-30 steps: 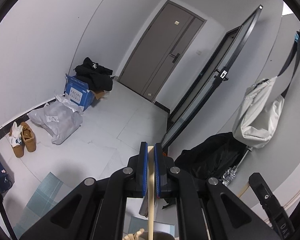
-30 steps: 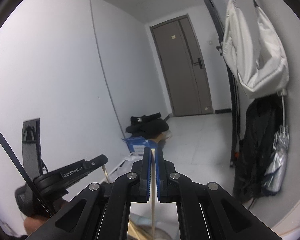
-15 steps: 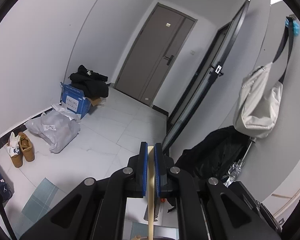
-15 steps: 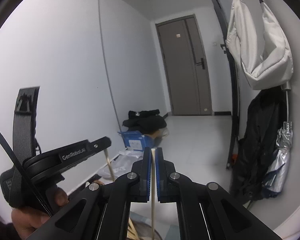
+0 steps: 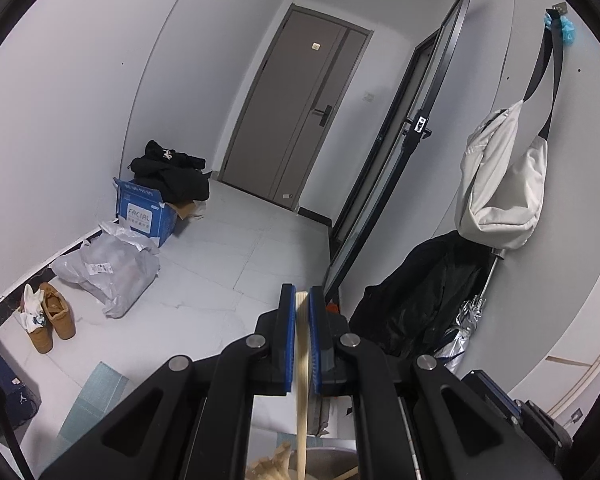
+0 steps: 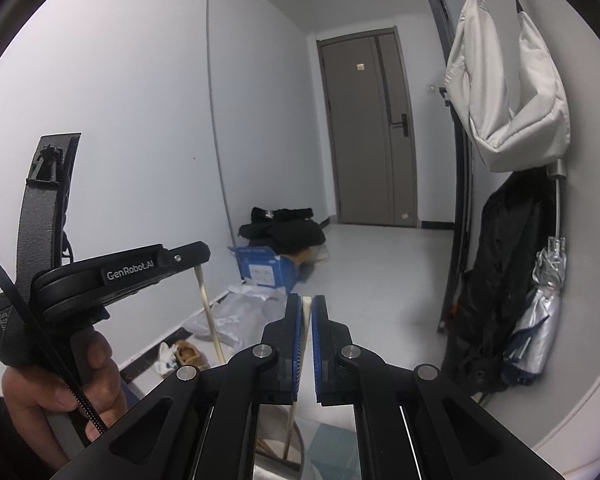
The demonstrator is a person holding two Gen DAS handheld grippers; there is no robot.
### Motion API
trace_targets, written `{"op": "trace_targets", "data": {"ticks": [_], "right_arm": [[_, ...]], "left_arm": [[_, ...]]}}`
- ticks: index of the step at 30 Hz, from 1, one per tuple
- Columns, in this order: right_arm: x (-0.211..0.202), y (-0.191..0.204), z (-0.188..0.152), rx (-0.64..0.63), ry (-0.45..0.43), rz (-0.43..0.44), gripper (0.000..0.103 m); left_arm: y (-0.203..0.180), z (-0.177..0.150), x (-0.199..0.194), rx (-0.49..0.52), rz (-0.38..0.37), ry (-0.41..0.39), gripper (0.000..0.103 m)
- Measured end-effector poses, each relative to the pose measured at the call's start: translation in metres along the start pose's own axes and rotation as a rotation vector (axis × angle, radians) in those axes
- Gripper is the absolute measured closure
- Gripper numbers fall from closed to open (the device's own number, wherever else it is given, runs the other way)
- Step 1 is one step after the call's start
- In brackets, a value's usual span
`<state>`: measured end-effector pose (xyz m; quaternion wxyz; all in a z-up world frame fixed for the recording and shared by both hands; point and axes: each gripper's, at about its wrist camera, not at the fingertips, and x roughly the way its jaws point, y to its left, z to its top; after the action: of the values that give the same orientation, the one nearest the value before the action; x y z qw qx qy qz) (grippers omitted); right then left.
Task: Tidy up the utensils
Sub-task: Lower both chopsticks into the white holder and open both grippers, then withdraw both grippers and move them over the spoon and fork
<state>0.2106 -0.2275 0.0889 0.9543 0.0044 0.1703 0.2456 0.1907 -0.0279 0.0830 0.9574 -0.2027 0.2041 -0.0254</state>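
In the left wrist view my left gripper (image 5: 301, 300) is shut on a pale wooden stick (image 5: 301, 360). The stick runs down into a grey holder (image 5: 332, 456) that has other wooden utensils in it. The right wrist view shows my right gripper (image 6: 306, 312) shut on a thinner wooden stick (image 6: 296, 408), whose lower end reaches into the same grey holder (image 6: 298, 444). At the left of that view a hand (image 6: 52, 396) holds the left gripper (image 6: 198, 258), with its stick (image 6: 209, 316) hanging below. The holder's inside is mostly hidden by the gripper bodies.
A grey door (image 5: 296, 120) stands at the far end of the tiled floor. A blue box (image 5: 144, 212), plastic bags (image 5: 108, 268) and shoes (image 5: 48, 320) line the left wall. A black-framed glass door (image 5: 384, 184), a white bag (image 5: 500, 188), a black jacket (image 5: 420, 292) and an umbrella (image 6: 540, 304) crowd the right.
My right gripper has sunk with its stick, and the left gripper and hand now sit higher and larger in its view. The left view has rolled slightly. Both grips stayed shut.
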Motion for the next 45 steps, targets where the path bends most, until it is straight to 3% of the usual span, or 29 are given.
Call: {"op": "trace_targets", "data": {"ticks": [8,14,19,21,23,27,29,31,33,35,39,42,45], "right_arm": [[-0.001,0.01,-0.002,-0.08,0.007,0.033,0.099],[0.008,0.015,0.001,-0.126,0.027,0.063,0.099],[0.007,0.014,-0.003,-0.074,0.043,0.067,0.099],[0.001,0.011,-0.008,-0.045,0.046,0.043,0.098],[-0.008,0.009,-0.014,-0.021,0.045,0.017,0.096],[-0.025,0.008,-0.024,0.022,0.059,-0.014,0.095],[-0.035,0.007,-0.027,0.043,0.062,-0.027,0.092],[-0.047,0.011,-0.03,0.055,0.059,-0.025,0.091],[-0.056,0.015,-0.033,0.057,0.053,-0.027,0.082],[-0.066,0.022,-0.035,0.064,0.046,-0.021,0.063],[-0.089,0.04,-0.041,0.07,0.031,-0.01,0.054],[-0.099,0.05,-0.047,0.079,0.031,-0.002,0.05],[-0.111,0.062,-0.053,0.078,0.026,-0.001,0.043]], "left_arm": [[-0.001,-0.014,-0.009,0.037,-0.025,0.047,0.1],[-0.007,-0.02,-0.012,0.089,-0.101,0.135,0.1],[-0.004,-0.027,-0.008,0.108,-0.138,0.252,0.099],[0.001,-0.03,-0.004,0.099,-0.166,0.311,0.094],[0.001,-0.036,0.0,0.122,-0.192,0.394,0.082],[0.002,-0.041,-0.01,0.168,-0.179,0.428,0.065],[0.004,-0.04,-0.02,0.166,-0.156,0.421,0.056],[0.008,-0.037,-0.032,0.153,-0.127,0.394,0.038],[0.012,-0.033,-0.045,0.136,-0.086,0.35,0.03],[0.016,-0.029,-0.056,0.134,-0.049,0.316,0.03],[0.019,-0.027,-0.083,0.143,0.021,0.257,0.029],[0.019,-0.029,-0.103,0.146,0.049,0.213,0.02],[0.019,-0.03,-0.112,0.167,0.059,0.179,0.018]]}}
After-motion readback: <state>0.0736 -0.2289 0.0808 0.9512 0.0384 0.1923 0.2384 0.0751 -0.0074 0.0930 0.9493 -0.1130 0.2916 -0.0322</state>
